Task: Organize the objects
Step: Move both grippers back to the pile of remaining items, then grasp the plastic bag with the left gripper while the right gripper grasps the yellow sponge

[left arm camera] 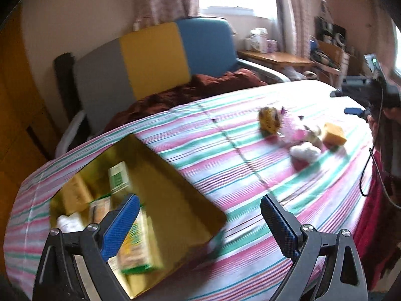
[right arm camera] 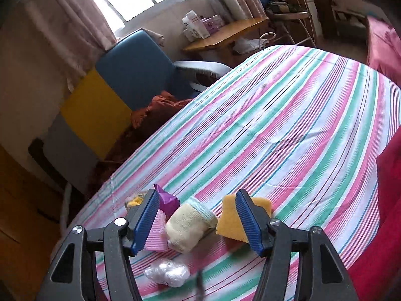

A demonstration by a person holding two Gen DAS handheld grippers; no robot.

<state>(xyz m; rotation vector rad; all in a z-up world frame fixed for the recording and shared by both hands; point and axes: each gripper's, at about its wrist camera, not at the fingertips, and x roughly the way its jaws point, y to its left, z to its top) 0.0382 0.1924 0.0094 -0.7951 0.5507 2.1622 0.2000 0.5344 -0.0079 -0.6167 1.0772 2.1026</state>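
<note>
Right now the right tool (right arm camera: 198, 219) hangs released over the striped bed (right arm camera: 288, 130), jaws apart around nothing. Between its fingers lies a cream rolled cloth (right arm camera: 188, 228); a yellow sponge (right arm camera: 229, 217) sits behind its right finger, and a purple wrapper (right arm camera: 168, 200) just beside its left finger. Below it lies a clear plastic wad (right arm camera: 166, 274). The left tool (left arm camera: 200, 223) is released too, empty, its left finger over a yellow box (left arm camera: 175, 200) holding cartons (left arm camera: 135, 245).
</note>
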